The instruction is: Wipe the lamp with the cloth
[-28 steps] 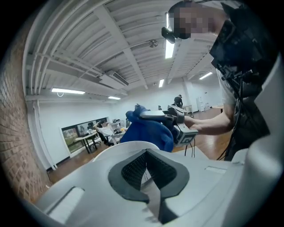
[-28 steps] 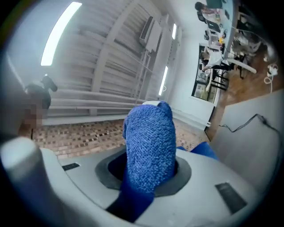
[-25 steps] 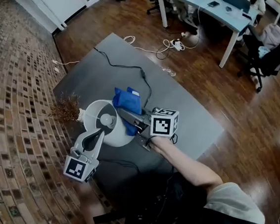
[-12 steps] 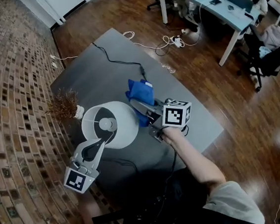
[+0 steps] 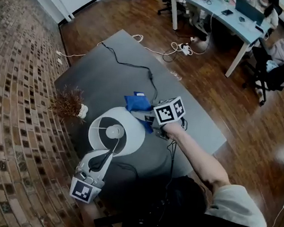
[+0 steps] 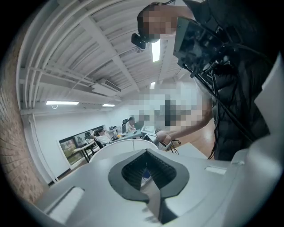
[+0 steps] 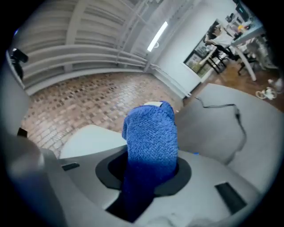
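The lamp (image 5: 129, 134) has a white shade and stands on the grey table (image 5: 100, 76); I look down into the shade at its round centre fitting. My left gripper (image 5: 109, 145) reaches in over the near rim and is shut on the lamp. In the left gripper view the closed jaws (image 6: 146, 175) point at the shade's rim (image 6: 117, 153). My right gripper (image 5: 140, 116) is at the shade's far side, shut on the blue cloth (image 5: 137, 103). In the right gripper view the cloth (image 7: 151, 137) stands up from the jaws, with the shade (image 7: 88, 137) just behind.
A brown spiky dried plant (image 5: 67, 102) sits left of the lamp. A black cable (image 5: 132, 66) runs across the table's far half to its far corner. Brick floor lies left of the table, wooden floor right, with desks and chairs (image 5: 273, 64) beyond.
The right gripper has sunk with the cloth down the shade's far side and now points more level. The left gripper has shifted a little and still holds the lamp.
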